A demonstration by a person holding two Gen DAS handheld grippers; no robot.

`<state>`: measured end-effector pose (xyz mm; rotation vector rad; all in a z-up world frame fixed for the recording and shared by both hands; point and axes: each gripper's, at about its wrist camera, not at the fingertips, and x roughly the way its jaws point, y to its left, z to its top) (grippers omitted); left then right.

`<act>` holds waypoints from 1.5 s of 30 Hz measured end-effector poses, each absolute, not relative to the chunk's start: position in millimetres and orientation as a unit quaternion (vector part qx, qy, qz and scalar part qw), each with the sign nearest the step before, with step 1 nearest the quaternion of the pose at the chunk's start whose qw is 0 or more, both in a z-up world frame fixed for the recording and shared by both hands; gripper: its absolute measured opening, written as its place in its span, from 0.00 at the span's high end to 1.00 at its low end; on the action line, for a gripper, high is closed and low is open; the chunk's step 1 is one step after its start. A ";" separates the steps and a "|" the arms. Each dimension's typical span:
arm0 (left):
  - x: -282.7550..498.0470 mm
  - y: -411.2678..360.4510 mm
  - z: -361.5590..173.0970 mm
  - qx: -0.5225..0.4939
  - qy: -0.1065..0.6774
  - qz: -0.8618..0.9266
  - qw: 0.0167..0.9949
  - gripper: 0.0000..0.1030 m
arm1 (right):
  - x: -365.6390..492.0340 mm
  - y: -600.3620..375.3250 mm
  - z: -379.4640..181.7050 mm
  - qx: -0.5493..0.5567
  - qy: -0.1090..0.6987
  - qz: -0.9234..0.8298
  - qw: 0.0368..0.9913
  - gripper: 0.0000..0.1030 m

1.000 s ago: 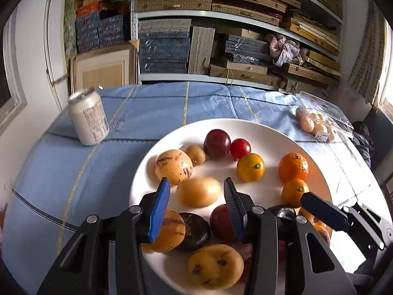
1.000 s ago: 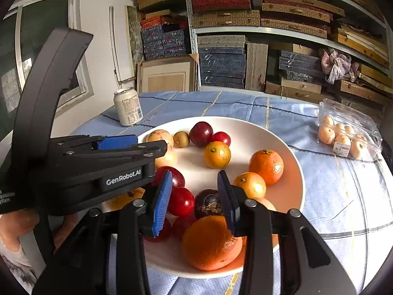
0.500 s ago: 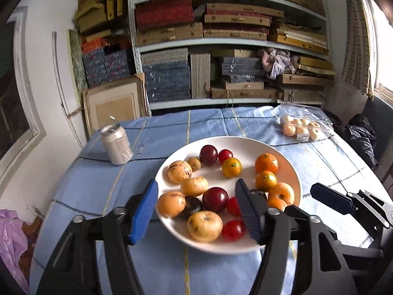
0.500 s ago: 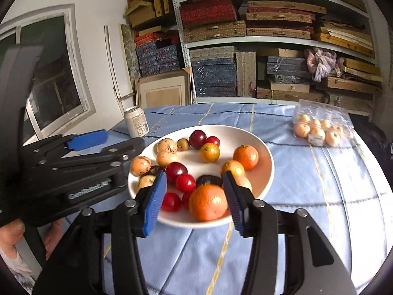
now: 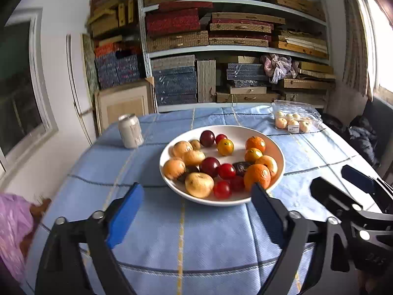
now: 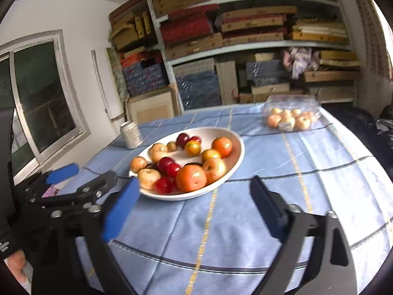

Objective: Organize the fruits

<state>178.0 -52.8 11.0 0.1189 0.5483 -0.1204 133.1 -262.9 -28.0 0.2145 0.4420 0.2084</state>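
On the blue-clothed table [image 5: 211, 233] sits the white plate [image 5: 276, 151], heaped with oranges, plums and small red fruits. My left hand-held gripper [image 5: 196, 206] and my right hand-held gripper [image 6: 194, 201] hover just short of its near rim, jaws having just spread wide, nothing between them. Beside the plate stands a drink can [image 5: 130, 131]; farther right lies a clear fruit punnet [image 5: 296, 119].

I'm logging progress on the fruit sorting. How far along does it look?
Done: the fruits lie in loose colour groups on the white plate. In hand: nothing; the left gripper and right gripper have just been opening, with nothing between their jaws. Left: possibly the clear box of pale fruit, apart on the blue tablecloth.
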 end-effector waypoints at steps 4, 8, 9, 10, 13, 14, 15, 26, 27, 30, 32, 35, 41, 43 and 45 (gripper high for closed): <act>176.6 -50.4 5.5 0.059 0.261 -0.053 0.962 0.04 | 125.5 -261.7 -21.7 0.086 0.198 0.080 0.973 0.04; 180.5 -52.6 1.1 0.083 0.261 -0.036 0.961 0.03 | 124.3 -251.1 -20.3 0.056 0.200 0.044 0.977 0.04; 182.2 -52.4 -0.4 0.089 0.267 -0.026 0.959 0.03 | 125.1 -246.8 -21.0 0.042 0.203 0.032 0.978 0.04; 184.1 -51.9 -1.9 0.091 0.272 -0.025 0.958 0.03 | 125.5 -244.7 -21.2 0.034 0.205 0.031 0.978 0.04; 185.6 -39.3 -0.3 0.058 0.285 -0.056 0.955 0.03 | 127.1 -239.3 -22.5 0.012 0.211 0.034 0.977 0.04; 186.7 -33.9 1.5 0.046 0.288 -0.056 0.955 0.03 | 128.0 -238.4 -23.7 0.007 0.216 0.031 0.976 0.04; 187.1 -28.2 3.2 0.036 0.291 -0.052 0.955 0.03 | 130.6 -237.9 -26.1 0.006 0.227 0.031 0.973 0.04; 179.7 -18.6 9.0 0.021 0.306 -0.033 0.951 0.03 | 142.1 -228.6 -43.8 0.034 0.285 0.064 0.956 0.04; 179.2 -20.7 8.4 0.023 0.308 -0.037 0.950 0.03 | 142.4 -228.8 -44.7 0.037 0.287 0.063 0.955 0.04; 178.5 -23.7 7.2 0.025 0.311 -0.042 0.949 0.03 | 144.6 -229.9 -45.3 0.041 0.291 0.064 0.954 0.04; 177.1 -25.7 6.7 0.029 0.308 -0.042 0.950 0.04 | 144.5 -230.2 -45.4 0.040 0.291 0.064 0.954 0.04; 175.7 -27.8 6.2 0.033 0.307 -0.042 0.950 0.03 | 144.5 -230.1 -45.6 0.041 0.291 0.064 0.954 0.04; 173.3 -30.7 5.7 0.040 0.301 -0.038 0.952 0.04 | 144.5 -230.1 -45.6 0.040 0.291 0.065 0.954 0.04; 172.5 -30.9 6.4 0.043 0.297 -0.036 0.953 0.04 | 144.5 -229.8 -45.7 0.040 0.291 0.064 0.954 0.04; 171.6 -31.4 6.3 0.044 0.294 -0.033 0.954 0.04 | 144.6 -230.0 -45.6 0.040 0.292 0.064 0.954 0.04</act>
